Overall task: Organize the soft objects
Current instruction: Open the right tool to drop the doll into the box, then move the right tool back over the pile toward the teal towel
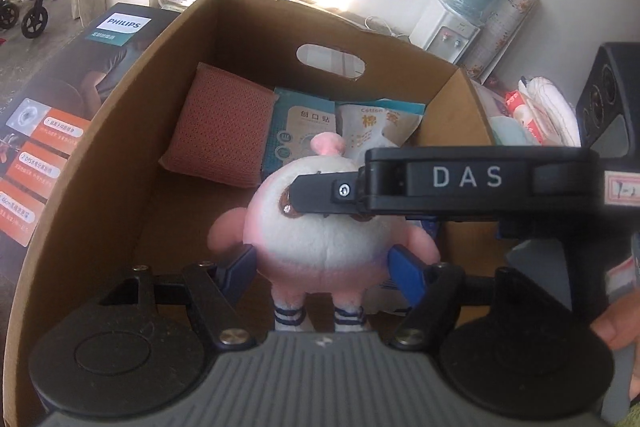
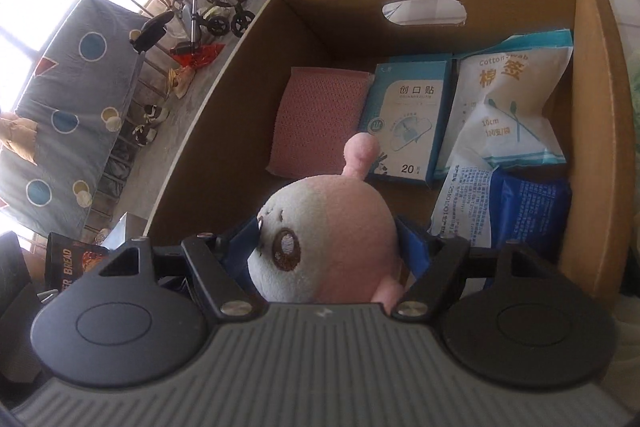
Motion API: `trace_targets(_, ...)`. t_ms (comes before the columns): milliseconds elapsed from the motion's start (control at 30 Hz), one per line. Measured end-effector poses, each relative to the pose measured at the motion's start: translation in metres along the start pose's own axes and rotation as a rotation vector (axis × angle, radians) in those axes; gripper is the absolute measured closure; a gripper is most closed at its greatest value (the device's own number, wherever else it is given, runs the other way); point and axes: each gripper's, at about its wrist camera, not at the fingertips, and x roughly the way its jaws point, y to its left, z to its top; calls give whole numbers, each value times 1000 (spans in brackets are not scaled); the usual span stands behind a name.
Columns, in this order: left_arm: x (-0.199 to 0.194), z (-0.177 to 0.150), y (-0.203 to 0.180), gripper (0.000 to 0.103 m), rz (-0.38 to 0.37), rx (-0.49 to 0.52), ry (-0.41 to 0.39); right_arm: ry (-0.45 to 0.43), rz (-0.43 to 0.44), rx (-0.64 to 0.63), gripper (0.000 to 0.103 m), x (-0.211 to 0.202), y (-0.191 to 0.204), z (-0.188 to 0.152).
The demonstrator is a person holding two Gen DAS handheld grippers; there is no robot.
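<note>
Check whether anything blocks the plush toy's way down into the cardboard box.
Nothing visible does. The round pink-and-white plush toy hangs over bare floor at the near left of the open brown cardboard box; the red-brown knitted pad and the packets lie further back and right.

Fuzzy cloth plush toy [image 1: 324,227], matt cardboard box [image 1: 256,23]

One open brown cardboard box [image 2: 592,131] holds one red knitted pad [image 2: 316,119] and three packets: one blue plaster box [image 2: 408,115], one white cotton-swab bag [image 2: 512,107], one blue-and-white pouch [image 2: 516,207]. One pink-and-white round plush toy [image 2: 332,243]. Two grippers: left [image 1: 320,267], right [image 2: 332,255].
</note>
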Motion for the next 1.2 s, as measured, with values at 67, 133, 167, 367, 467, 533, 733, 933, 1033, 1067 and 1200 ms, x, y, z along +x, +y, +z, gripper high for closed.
trace_targets(67, 6, 3, 3, 32, 3, 6, 15, 12, -23, -22, 27, 9, 2, 0)
trace_targets(133, 11, 6, 5, 32, 10, 7, 26, 16, -40, -40, 27, 15, 5, 1)
trace_targets(167, 12, 7, 5, 32, 13, 7, 31, 9, -39, -43, 28, 16, 6, 2)
trace_targets(367, 17, -1, 9, 32, 21, 9, 52, -59, -53, -71, 28, 5, 5, 12)
trace_targets(467, 17, 0, 9, 32, 21, 11, 58, -87, -50, -66, 28, -3, -1, 16)
trace_targets(533, 21, 3, 10, 32, 13, 2, 70, -104, -40, -57, 30, -10, -6, 15)
trace_targets(733, 27, 11, 4, 31, 32, -10, 49, -131, 0, 12, 44, -18, -22, 13)
trace_targets(933, 18, 13, 1, 31, 63, -14, 3, -155, 37, 22, 44, -33, -27, 6)
trace_targets(1033, 11, 11, 0, 30, 78, -16, -11, -188, 55, 21, 44, -49, -28, 2)
trace_targets(1067, 8, 11, 0, 30, 85, -19, -18, -199, 61, 22, 44, -55, -30, 0)
trace_targets(1200, -8, 9, -8, 30, 95, -12, -62, -238, 82, 41, 43, -81, -39, -9)
